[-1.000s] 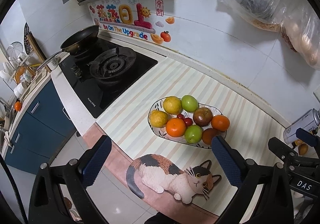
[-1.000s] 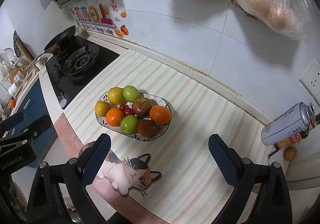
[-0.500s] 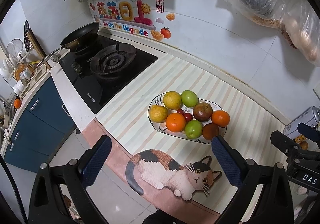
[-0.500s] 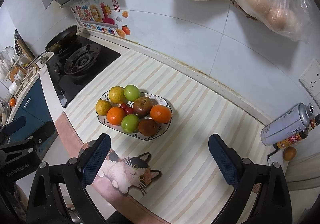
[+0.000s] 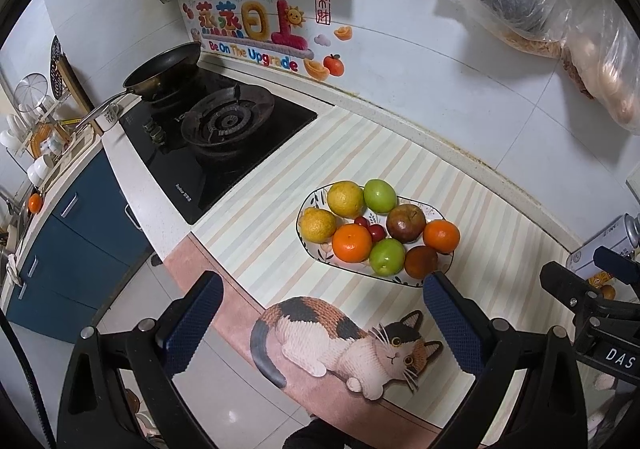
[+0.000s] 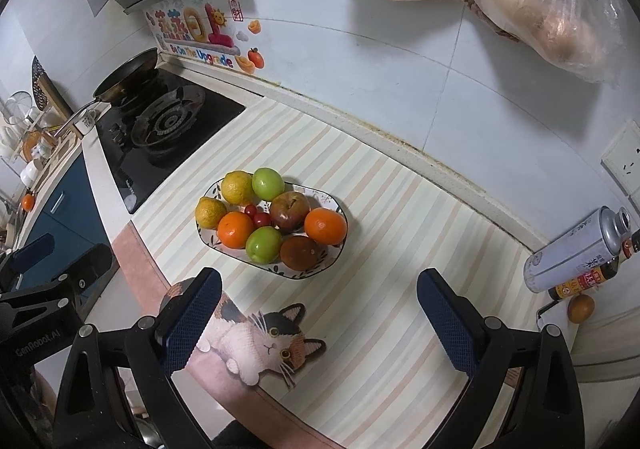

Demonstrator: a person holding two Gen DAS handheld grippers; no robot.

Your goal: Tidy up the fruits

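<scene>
A patterned oval plate (image 5: 434,213) of fruit sits mid-desk on a striped mat (image 5: 280,185), between the gas hob and the tiled wall. It holds two yellow citrus (image 5: 345,199), two green fruits (image 5: 380,195), two oranges (image 5: 352,243), one dark red apple (image 5: 405,223), one brown fruit (image 5: 421,262) and two small red ones (image 5: 372,228) touching at the centre: ten pieces, none lifted. Against the picture a second earlier, the plate sits slightly higher and farther off in the left wrist view, the wall sticker shows more fully, and the fruit lies in the same order. The left gripper (image 5: 323,313) hovers above the mat's printed calico cat (image 5: 340,337), its blue-padded fingers (image 5: 194,319) spread wide and empty. The right gripper (image 6: 318,311) hangs over the mat's near edge, fingers (image 6: 446,323) likewise wide apart, nothing between them. Its body reads "DAS" in the left view; the left gripper's body reads "GenRobot.AI" in the right view. The wall sticker (image 5: 256,35) carries large Chinese characters and "Be On The Upgrade". One black frying pan (image 5: 166,69) rests on the far burner of the hob (image 5: 224,129). At the right, one silver spray can (image 6: 580,249) lies tilted over a dark bottle (image 6: 584,281), a lone small orange fruit (image 6: 581,308) just beside them. Two clear bags (image 6: 536,5) hang on the wall
</scene>
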